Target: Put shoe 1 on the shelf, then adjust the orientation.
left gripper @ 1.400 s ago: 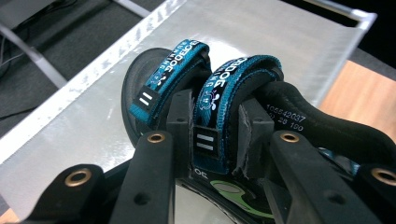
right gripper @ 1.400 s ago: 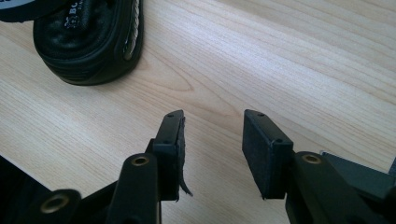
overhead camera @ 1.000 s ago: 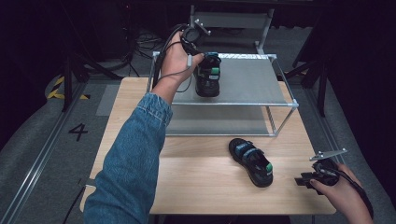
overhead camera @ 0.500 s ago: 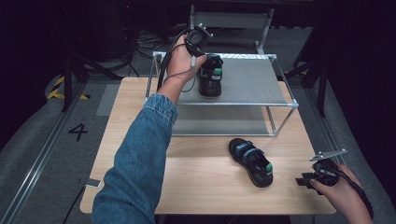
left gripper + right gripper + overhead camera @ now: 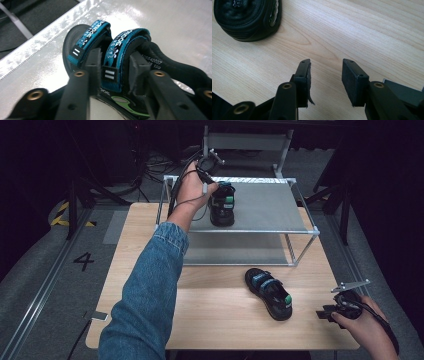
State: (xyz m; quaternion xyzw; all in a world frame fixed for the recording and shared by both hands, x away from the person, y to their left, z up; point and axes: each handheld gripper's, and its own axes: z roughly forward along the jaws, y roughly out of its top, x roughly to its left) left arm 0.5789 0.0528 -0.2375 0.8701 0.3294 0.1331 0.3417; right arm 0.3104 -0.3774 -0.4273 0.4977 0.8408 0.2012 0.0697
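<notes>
A black sandal with blue straps [image 5: 222,207] stands on the grey top shelf of a metal rack [image 5: 270,207]. My left gripper [image 5: 214,190] reaches down onto it from the left. In the left gripper view its jaws flank the sandal's rear blue strap [image 5: 115,62]; they have just been opening, and the pads now stand beside the strap without squeezing it. The matching sandal [image 5: 270,292] lies on the wooden table [image 5: 200,315], its end showing in the right gripper view [image 5: 247,17]. My right gripper [image 5: 321,314] [image 5: 325,67] rests open and empty at the table's right front.
The rack has a lower shelf [image 5: 235,252] under the top one and thin metal posts at its corners. A grey frame [image 5: 247,142] stands behind the rack. Dark floor with rails and cables surrounds the table.
My left hand has sunk a little with the sandal onto the top shelf. The right hand and the sandal on the table have not moved.
</notes>
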